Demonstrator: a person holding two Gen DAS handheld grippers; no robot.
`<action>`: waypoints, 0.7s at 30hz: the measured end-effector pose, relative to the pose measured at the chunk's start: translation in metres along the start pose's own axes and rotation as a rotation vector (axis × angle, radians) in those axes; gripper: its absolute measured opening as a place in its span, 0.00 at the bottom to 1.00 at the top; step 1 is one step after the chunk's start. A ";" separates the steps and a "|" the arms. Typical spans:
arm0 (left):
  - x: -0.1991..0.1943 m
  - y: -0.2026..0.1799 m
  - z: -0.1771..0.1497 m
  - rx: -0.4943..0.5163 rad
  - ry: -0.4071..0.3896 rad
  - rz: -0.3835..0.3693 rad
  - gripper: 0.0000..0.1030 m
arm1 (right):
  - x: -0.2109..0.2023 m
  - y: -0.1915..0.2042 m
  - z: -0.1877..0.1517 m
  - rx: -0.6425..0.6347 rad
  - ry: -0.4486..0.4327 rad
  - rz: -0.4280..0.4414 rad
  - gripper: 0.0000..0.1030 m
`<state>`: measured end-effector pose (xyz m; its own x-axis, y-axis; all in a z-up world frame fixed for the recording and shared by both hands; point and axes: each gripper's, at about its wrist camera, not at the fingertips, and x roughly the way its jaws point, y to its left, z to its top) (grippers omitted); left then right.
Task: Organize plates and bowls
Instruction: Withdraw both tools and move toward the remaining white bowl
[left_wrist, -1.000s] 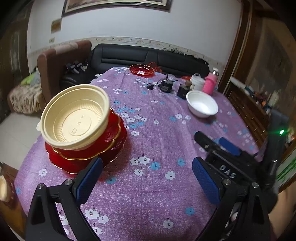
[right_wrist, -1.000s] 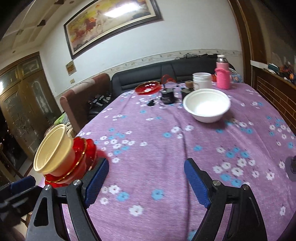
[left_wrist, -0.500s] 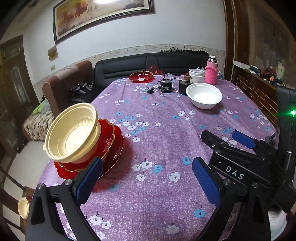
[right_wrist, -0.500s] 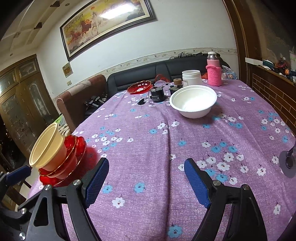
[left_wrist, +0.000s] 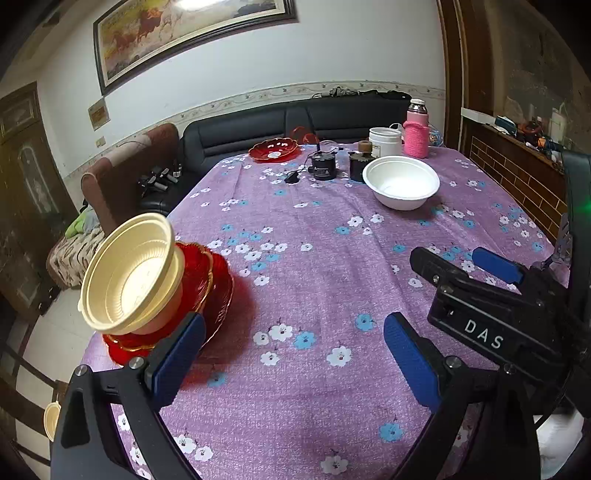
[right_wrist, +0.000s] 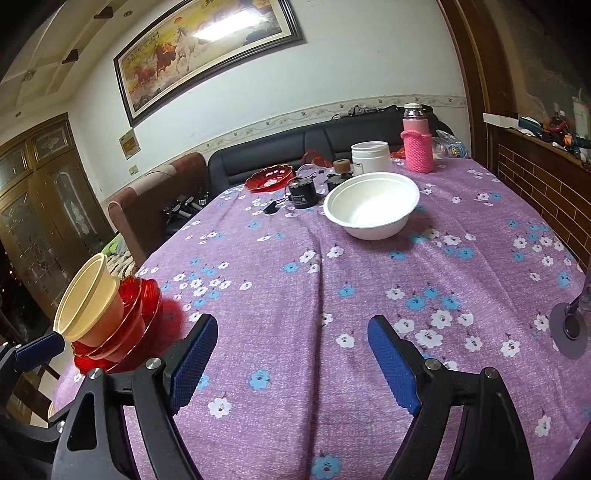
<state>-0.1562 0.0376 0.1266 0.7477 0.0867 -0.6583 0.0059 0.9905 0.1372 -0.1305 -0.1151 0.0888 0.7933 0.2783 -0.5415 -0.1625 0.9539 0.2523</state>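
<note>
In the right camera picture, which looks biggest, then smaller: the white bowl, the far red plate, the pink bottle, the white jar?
1. White bowl, clearly biggest, though it is also nearest.
2. Far red plate and pink bottle: too alike to rank, one wide, one tall.
3. White jar, smallest.

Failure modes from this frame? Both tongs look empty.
1. The cream bowl sits on the red plates at the table's near corner; a nudge from the open left tongs could push it off.
2. The white bowl has a black canister and white jar behind it; overreaching with the open right tongs risks knocking them.
</note>
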 end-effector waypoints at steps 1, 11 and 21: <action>0.001 -0.001 0.001 0.005 0.000 0.000 0.94 | -0.001 -0.002 0.001 0.002 -0.001 -0.002 0.84; 0.016 -0.018 0.007 0.050 0.026 -0.002 0.94 | -0.002 -0.031 0.008 0.043 -0.008 -0.046 0.84; 0.040 -0.020 0.036 0.067 0.048 -0.032 0.94 | 0.001 -0.069 0.032 0.092 -0.041 -0.122 0.84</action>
<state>-0.1019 0.0177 0.1244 0.7138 0.0617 -0.6976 0.0750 0.9837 0.1637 -0.0996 -0.1844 0.0965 0.8274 0.1542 -0.5400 -0.0103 0.9656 0.2600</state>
